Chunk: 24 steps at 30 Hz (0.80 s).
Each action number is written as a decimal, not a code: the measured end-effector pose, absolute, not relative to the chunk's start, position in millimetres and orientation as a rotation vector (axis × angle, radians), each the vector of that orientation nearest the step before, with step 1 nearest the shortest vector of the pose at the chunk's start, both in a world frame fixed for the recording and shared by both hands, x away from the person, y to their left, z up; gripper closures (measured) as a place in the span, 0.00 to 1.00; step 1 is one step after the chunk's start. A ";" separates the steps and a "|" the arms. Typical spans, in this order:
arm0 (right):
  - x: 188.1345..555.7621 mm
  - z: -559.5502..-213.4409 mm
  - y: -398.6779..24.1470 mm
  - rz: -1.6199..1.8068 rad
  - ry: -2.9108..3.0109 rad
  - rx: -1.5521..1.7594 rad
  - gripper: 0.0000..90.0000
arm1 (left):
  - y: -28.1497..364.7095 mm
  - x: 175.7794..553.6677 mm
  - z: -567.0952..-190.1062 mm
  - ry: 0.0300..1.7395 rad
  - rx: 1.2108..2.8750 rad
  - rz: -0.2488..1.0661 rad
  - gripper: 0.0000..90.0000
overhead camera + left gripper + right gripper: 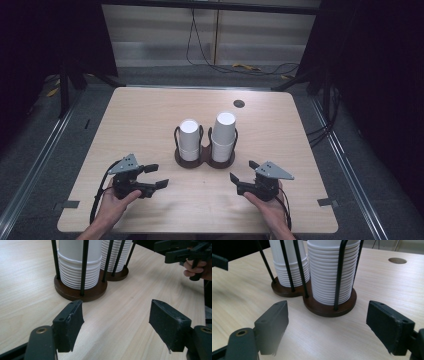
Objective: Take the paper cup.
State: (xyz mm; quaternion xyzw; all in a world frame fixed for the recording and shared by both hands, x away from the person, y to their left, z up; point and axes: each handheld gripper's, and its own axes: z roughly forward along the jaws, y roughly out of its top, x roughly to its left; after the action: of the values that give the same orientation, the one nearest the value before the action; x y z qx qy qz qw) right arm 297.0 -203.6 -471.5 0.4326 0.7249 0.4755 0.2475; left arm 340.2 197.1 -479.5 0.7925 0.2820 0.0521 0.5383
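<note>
Cups waiting in the rack, both grippers poised short of them.

I have the left gripper (159, 176) and right gripper (242, 174) low over the table (150, 115), jaws parted and empty. Two stacks of white paper cups (189, 140) stand upside down in the wooden holder (204, 161) at mid-table, just ahead. I judge this the approach; next I must reach forward and close on a top cup. No readable print or brand anywhere.

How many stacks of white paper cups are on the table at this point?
2. The left cup stack stands in the left ring of the dark wooden cup holder; the taller right cup stack stands in its right ring. Both sit mid-table, beyond the open grippers.
</note>
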 end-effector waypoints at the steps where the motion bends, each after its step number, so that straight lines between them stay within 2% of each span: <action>1: 297.0 -471.5 -203.6 1.296 1.976 1.179 0.20 | 197.1 340.2 -479.5 0.671 1.885 0.124 0.30; 5: 297.3 -473.2 -202.3 1.308 2.012 1.185 0.18 | 191.6 342.8 -480.5 0.658 1.902 0.101 0.30; 12: 299.0 -475.5 -201.1 1.300 2.057 1.178 0.20 | 188.0 346.8 -476.6 0.630 1.923 0.089 0.23; 14: 299.0 -475.5 -201.1 1.298 2.063 1.170 0.21 | 187.7 347.5 -474.7 0.630 1.914 0.113 0.22; 15: 300.1 -475.0 -200.4 1.297 2.095 1.173 0.26 | 187.3 348.7 -472.7 0.636 1.923 0.128 0.20; 16: 300.1 -474.8 -200.0 1.300 2.094 1.176 0.24 | 184.8 350.1 -467.1 0.616 1.938 0.170 0.19; 19: 300.1 -472.1 -199.2 1.324 2.088 1.179 0.23 | 181.5 351.8 -460.1 0.611 1.923 0.141 0.19; 24: 296.7 -470.1 -198.0 1.312 2.090 1.161 0.22 | 178.3 348.9 -450.2 0.581 1.906 0.172 0.19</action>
State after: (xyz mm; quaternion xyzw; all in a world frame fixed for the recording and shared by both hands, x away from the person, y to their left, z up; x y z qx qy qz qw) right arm 296.7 -198.0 -470.1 0.4165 0.7500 0.4708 0.2059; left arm 348.9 178.3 -450.2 0.8018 0.2447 0.0723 0.5404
